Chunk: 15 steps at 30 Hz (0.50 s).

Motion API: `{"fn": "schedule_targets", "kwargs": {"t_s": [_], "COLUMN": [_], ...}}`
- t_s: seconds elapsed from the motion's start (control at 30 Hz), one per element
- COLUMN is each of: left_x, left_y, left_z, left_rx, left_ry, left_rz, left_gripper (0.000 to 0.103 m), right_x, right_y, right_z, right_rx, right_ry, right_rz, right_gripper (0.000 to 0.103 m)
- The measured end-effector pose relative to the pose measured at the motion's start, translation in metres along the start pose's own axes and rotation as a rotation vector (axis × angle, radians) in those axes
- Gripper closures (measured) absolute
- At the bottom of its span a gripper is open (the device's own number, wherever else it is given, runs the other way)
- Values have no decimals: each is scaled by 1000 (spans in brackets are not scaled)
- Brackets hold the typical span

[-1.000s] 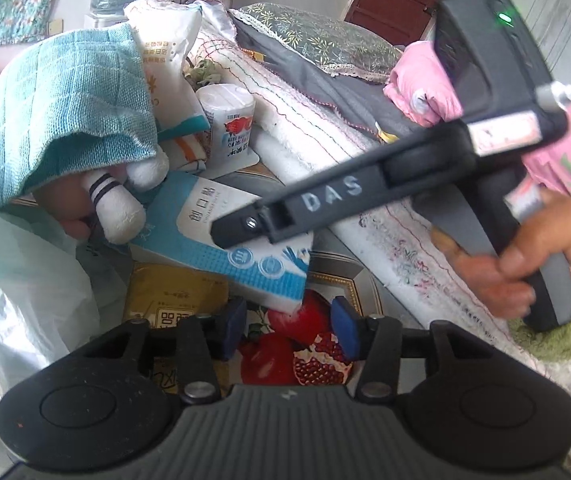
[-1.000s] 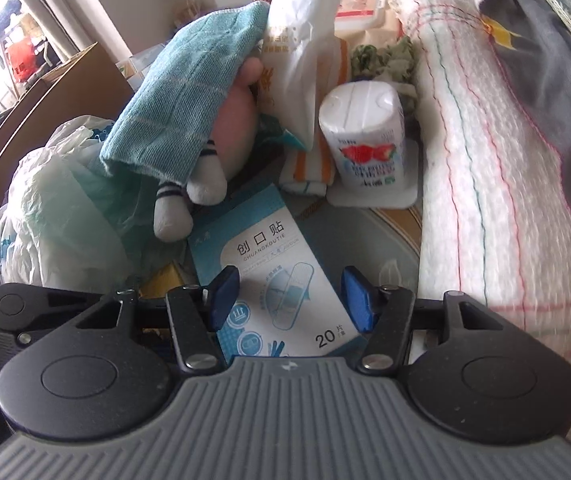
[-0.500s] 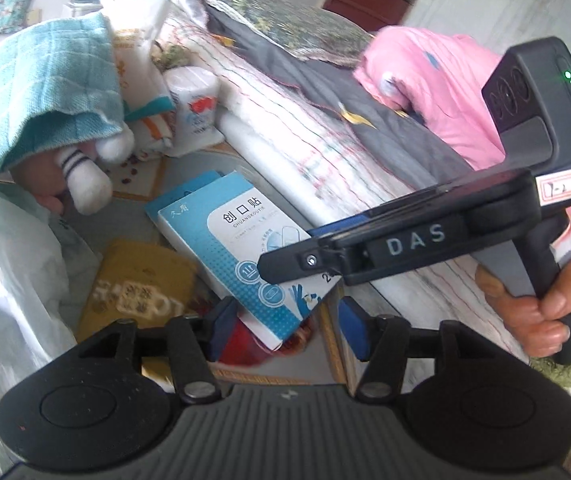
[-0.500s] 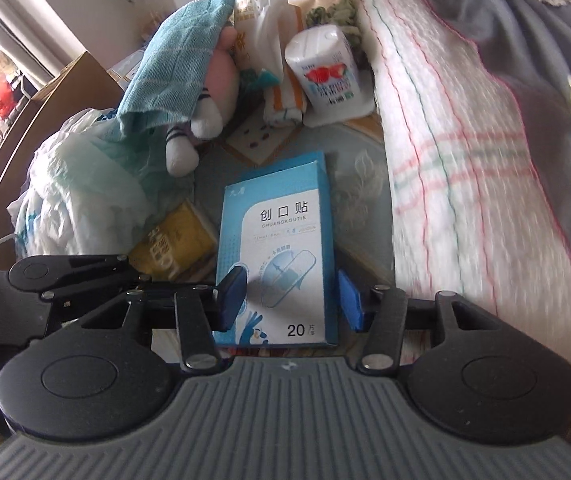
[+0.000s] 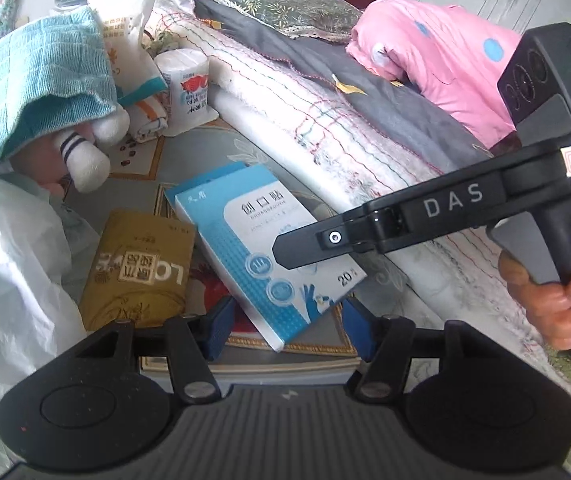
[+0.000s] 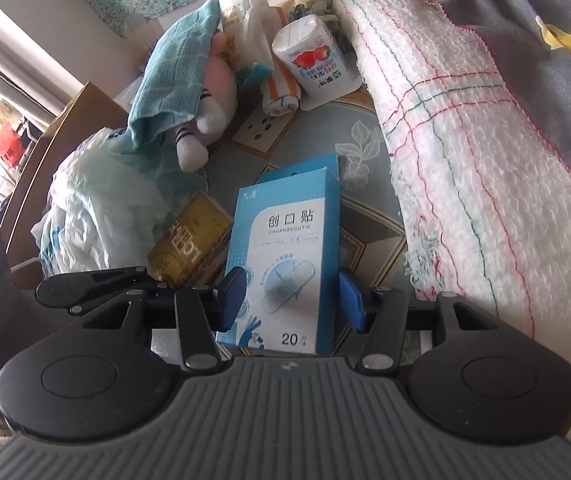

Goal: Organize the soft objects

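Note:
A blue and white plaster box (image 6: 285,256) is between the blue pads of my right gripper (image 6: 291,296), which is shut on it and holds it tilted above the table. In the left wrist view the same box (image 5: 245,240) hangs under the right gripper's finger (image 5: 317,240). My left gripper (image 5: 285,328) is open and empty just below the box. A plush toy (image 6: 205,116) lies under a teal towel (image 6: 173,80) at the back left. A folded white blanket (image 6: 485,160) lies along the right.
A gold packet (image 5: 137,268) lies on the patterned table top (image 6: 285,136). A tissue pack (image 6: 317,60), a rolled striped cloth (image 6: 281,96) and a white paper bag (image 6: 245,12) stand at the back. A crumpled plastic bag (image 6: 97,200) fills the left. A pink cloth (image 5: 437,48) lies on the bed.
My right gripper has closed on the plaster box and lifted it back toward me. The left gripper has pulled back and turned right.

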<state>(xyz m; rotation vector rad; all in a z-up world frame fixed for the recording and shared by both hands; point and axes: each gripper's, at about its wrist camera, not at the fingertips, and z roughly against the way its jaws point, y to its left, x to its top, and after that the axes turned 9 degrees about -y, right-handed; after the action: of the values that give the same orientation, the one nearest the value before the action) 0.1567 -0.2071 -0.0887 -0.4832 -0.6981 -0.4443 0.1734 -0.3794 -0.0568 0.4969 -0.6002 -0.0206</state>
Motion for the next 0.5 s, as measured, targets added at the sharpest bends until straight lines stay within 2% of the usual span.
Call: {"fn": "schedule_targets", "kwargs": {"t_s": [0.2,0.5], "left_x": [6,7], "left_y": [1,-8], "left_z": [-6,-15], "left_rx": [18,56], "left_ry": [3,-19], "left_rz": [-8,-61], "left_gripper": [39,34], "right_x": [7,5], "right_y": [0,0], "right_z": [-3,-9], "right_rx": [-23,-2], "right_ry": [-19,-36], "right_rz": [5,3], "right_gripper": [53,51]}}
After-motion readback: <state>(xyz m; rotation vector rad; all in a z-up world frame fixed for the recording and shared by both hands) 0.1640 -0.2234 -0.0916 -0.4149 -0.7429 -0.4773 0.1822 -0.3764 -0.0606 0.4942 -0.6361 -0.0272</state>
